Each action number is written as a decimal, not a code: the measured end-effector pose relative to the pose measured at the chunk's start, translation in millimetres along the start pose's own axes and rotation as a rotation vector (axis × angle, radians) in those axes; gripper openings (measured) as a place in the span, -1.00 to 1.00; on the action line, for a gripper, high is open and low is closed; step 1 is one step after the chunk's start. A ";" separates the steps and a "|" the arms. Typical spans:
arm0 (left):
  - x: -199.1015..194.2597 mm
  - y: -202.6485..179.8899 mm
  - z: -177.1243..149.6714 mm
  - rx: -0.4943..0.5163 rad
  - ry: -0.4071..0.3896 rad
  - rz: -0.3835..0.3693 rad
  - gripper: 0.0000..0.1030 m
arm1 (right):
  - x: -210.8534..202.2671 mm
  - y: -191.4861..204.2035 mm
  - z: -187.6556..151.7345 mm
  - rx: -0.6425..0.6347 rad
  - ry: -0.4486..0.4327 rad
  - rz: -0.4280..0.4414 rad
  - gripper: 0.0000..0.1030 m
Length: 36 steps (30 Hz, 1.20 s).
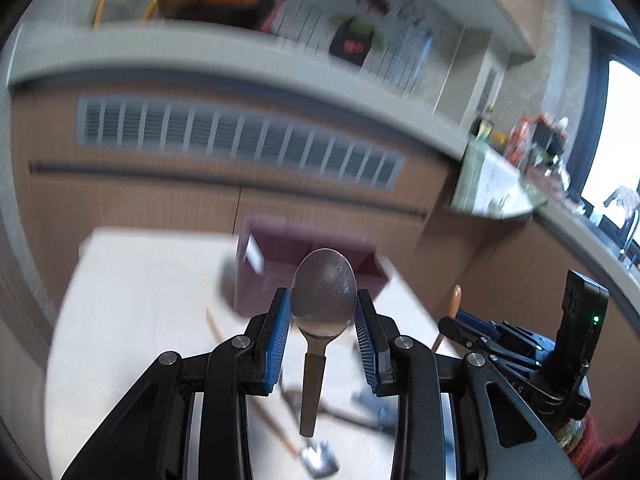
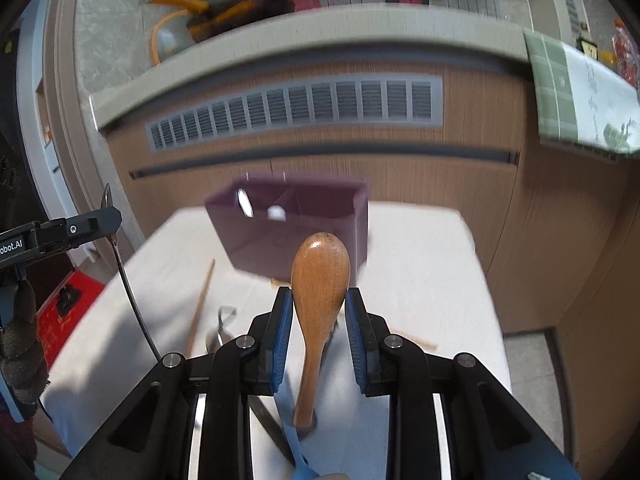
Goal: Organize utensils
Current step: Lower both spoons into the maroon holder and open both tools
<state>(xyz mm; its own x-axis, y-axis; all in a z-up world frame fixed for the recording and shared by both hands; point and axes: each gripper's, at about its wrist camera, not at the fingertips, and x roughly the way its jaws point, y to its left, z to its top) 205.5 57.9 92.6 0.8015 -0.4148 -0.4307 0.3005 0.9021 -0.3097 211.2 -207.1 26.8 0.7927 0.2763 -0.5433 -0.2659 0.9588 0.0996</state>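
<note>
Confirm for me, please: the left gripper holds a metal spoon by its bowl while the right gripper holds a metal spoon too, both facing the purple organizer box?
Not quite. The right gripper holds a wooden spoon, as the right wrist view shows. The left gripper does hold a metal spoon by its bowl, and both face the purple organizer box.
</note>
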 end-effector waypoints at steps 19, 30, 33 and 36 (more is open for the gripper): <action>47.6 16.3 102.0 -0.101 -0.277 -0.052 -0.35 | -13.1 13.4 142.7 -0.134 -0.353 -0.043 -0.53; 123.3 42.9 73.2 -0.141 -0.167 -0.066 -0.35 | 78.2 3.0 119.1 -0.102 -0.197 -0.030 -0.53; 140.6 46.4 61.6 -0.147 -0.123 -0.084 -0.35 | 91.0 5.4 109.5 -0.114 -0.156 -0.028 -0.53; 153.0 44.8 51.9 -0.137 -0.075 -0.086 -0.35 | 102.4 7.1 97.5 -0.119 -0.111 -0.019 -0.53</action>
<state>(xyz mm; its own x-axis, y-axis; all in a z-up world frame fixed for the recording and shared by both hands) 368.4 41.0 56.8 0.8135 -0.4754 -0.3349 0.3005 0.8367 -0.4578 344.0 -165.6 53.1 0.8522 0.2696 -0.4484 -0.3077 0.9514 -0.0129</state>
